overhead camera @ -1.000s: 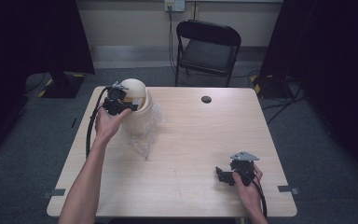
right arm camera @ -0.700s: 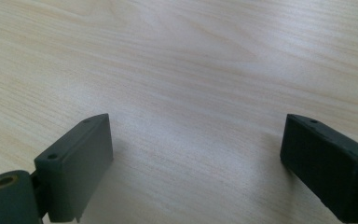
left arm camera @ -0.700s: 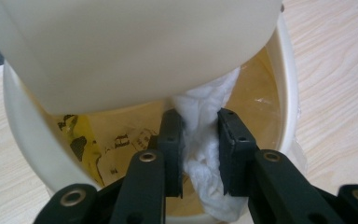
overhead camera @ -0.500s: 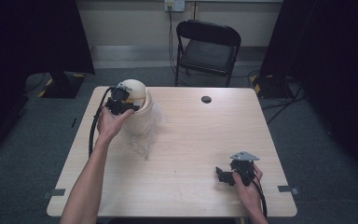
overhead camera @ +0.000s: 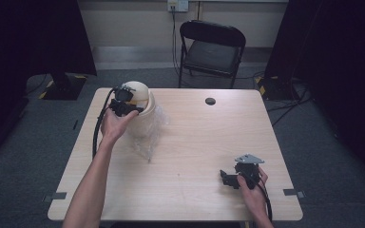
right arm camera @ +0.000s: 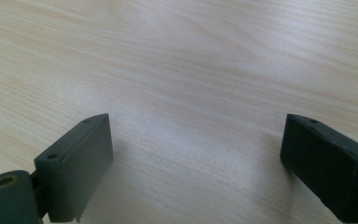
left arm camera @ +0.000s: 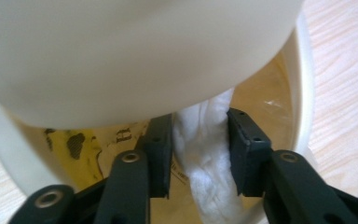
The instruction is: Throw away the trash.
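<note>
Pinching white plastic at the bin, the left gripper seems mid-task, while the right gripper rests wide open on the table.

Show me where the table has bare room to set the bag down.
Bare wood runs across the middle of the table, between the clear plastic bag and the right hand-held gripper, and along the far right past the small black disc. The far-left corner is crowded: cream container, bag and left hand-held gripper.
</note>
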`<state>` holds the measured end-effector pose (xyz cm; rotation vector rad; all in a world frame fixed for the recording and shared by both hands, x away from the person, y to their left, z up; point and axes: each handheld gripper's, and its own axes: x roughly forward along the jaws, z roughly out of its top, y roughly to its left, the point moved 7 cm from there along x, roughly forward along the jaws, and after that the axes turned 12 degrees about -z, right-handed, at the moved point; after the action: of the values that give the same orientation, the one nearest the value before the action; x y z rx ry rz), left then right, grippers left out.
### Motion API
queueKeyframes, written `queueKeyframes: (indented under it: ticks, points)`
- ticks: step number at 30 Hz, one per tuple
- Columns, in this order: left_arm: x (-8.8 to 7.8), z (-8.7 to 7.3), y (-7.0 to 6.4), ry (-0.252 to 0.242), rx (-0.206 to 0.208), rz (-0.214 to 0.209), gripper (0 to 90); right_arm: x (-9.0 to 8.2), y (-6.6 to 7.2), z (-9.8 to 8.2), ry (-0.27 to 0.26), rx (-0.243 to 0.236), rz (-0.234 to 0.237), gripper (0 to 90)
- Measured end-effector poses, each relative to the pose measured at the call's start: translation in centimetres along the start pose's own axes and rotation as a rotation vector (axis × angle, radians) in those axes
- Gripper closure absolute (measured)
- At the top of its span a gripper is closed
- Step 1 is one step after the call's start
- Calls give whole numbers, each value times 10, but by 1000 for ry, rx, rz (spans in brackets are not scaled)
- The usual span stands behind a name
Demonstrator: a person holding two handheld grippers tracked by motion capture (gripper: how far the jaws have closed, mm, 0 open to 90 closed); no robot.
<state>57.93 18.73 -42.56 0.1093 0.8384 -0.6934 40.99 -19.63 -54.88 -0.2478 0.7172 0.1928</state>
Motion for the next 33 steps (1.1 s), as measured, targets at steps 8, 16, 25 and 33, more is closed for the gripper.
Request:
queueKeyframes:
  ticks: [8, 16, 25, 33]
  points:
    - [2, 2, -4, 10, 5, 23, 502, 0, 0, 0, 0, 0, 0, 84]
    - [2, 2, -6, 24, -19, 26, 444, 0, 0, 0, 0, 0, 0, 84]
    - [-2, 2, -7, 28, -52, -18, 436, 0, 0, 0, 0, 0, 0, 84]
    - [-5, 1, -7, 43, -103, -14, 422, 0, 0, 0, 0, 0, 0, 84]
